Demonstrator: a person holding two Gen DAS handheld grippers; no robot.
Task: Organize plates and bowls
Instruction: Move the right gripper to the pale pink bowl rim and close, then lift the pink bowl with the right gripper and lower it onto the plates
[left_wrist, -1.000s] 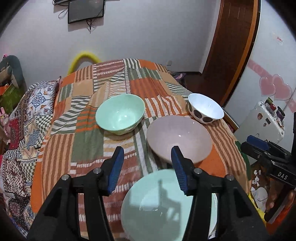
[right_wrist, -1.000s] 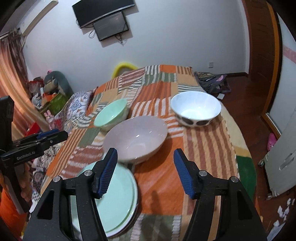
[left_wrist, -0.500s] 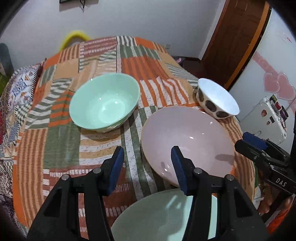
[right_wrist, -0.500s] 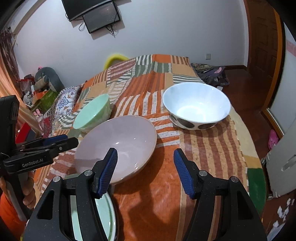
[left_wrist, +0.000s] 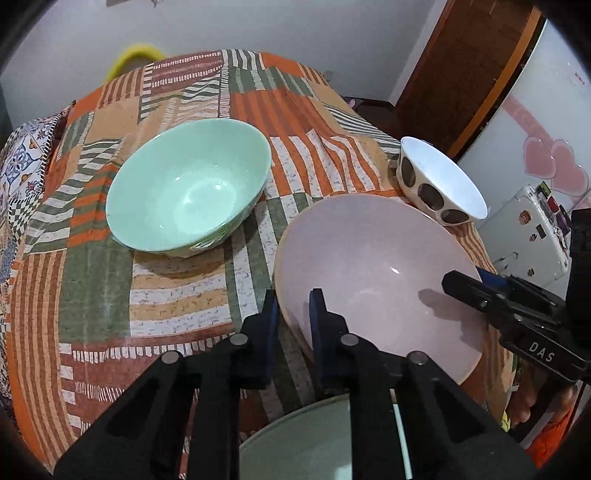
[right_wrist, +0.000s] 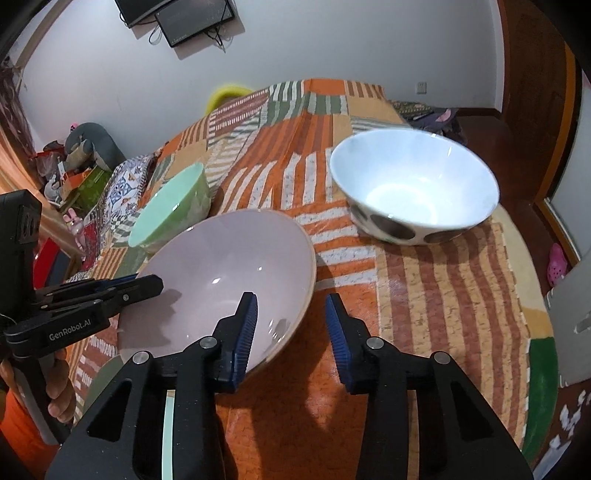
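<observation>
The pink bowl (left_wrist: 376, 273) is being presented at the near edge of the bedspread (left_wrist: 110, 302), with the green bowl (left_wrist: 188, 188) lying beyond it to the left and the spotted bowl (left_wrist: 439, 184) beyond it to the right; neither is touching it. A pale green plate (left_wrist: 314, 443) is being partly covered at the bottom of the left view, just under the pink bowl's near rim.

The pink bowl's left rim is being straddled by the left gripper (left_wrist: 293, 306), one pad outside the wall and one inside. Its jaws have just been closing and are standing nearly together, the rim being pinched between them as far as can be judged.

The opposite, right rim is being straddled by the right gripper (right_wrist: 291, 325). Its jaws have also just been closing, but a gap is being left: the inner pad is lying against the bowl's inside, while the outer pad is standing clear of the wall, so no grip is being made yet.

The bowl is thus being flanked on both sides, its rim line running across between the two grippers. The left is judged the readier hand; a two-sided lift is being awaited on the right's closing.
</observation>
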